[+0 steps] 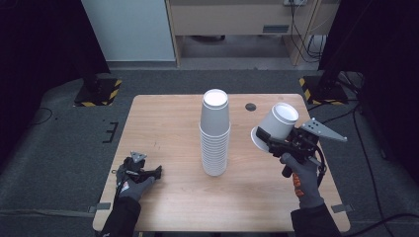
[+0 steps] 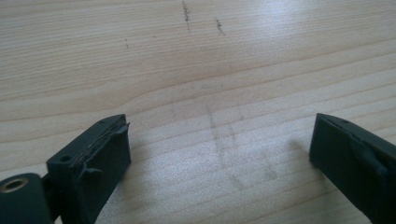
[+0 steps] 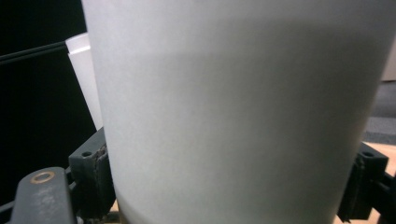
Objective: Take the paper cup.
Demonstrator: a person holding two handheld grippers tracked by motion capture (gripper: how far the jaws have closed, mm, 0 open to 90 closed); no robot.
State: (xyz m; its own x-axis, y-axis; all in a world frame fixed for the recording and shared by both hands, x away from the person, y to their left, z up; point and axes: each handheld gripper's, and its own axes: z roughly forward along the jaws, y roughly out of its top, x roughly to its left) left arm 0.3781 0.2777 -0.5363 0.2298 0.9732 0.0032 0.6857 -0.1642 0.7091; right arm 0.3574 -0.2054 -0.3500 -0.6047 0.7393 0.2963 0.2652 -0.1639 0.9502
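Note:
A tall stack of white paper cups (image 1: 215, 133) stands upside down in the middle of the wooden table (image 1: 163, 118). Right of the stack my right gripper (image 1: 263, 137) is held above the table, shut on a single white cup (image 1: 279, 122) that tilts with its base up and to the right. In the right gripper view this cup (image 3: 233, 107) sits between both pads (image 3: 95, 172), and the stack (image 3: 81, 65) peeks out behind it at the left. My left gripper (image 1: 157, 172) rests on the table's front left, open, with bare wood between its fingers (image 2: 100, 154).
A small dark round spot (image 1: 251, 106) marks the table behind the held cup. Two black stands with yellow-striped bases (image 1: 98, 91) (image 1: 322, 89) sit on the floor past the far corners. A cabinet (image 1: 237, 19) lines the back wall.

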